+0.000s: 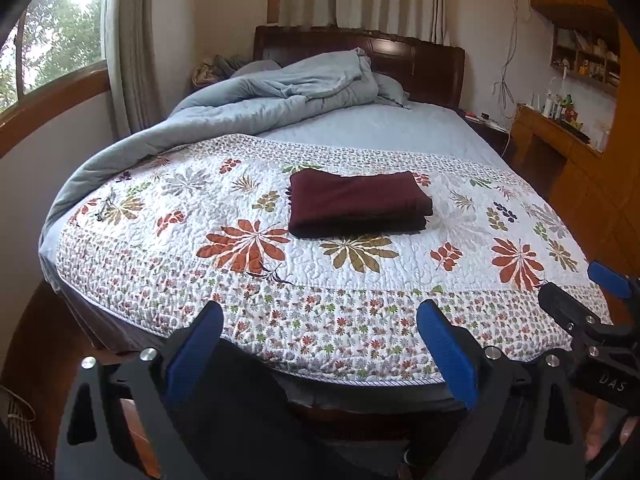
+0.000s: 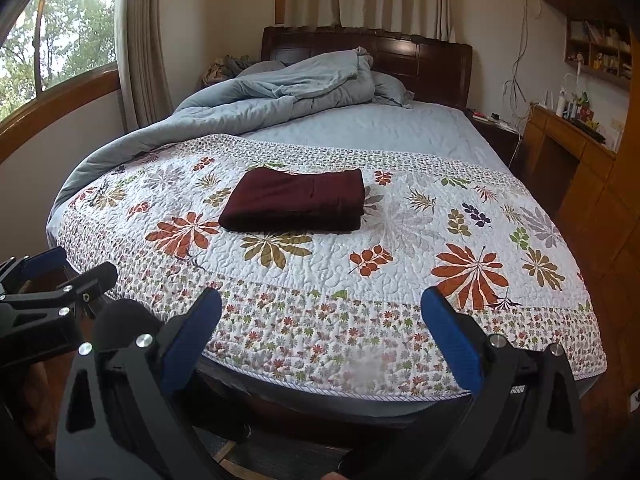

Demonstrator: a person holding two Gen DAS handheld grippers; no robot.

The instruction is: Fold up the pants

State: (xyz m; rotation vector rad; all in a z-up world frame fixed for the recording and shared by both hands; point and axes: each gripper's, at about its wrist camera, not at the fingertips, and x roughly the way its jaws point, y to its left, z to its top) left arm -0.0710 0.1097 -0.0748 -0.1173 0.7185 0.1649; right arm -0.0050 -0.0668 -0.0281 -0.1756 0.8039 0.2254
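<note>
1. Both claws, left gripper (image 1: 320, 344) and right gripper (image 2: 320, 340), hang wide open and empty off the bed's foot, clear of the work.
2. Maroon pants (image 1: 356, 204) lie folded flat mid-quilt (image 1: 240, 320), apparently finished.

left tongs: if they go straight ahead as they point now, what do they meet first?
Probably the floral quilt at the foot of the bed, short of the folded maroon pants. The left tongs are open and empty; depth is unclear.

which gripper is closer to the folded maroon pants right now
Neither clearly. The left gripper and right gripper both hang open off the foot of the bed, apart from the pants.
</note>
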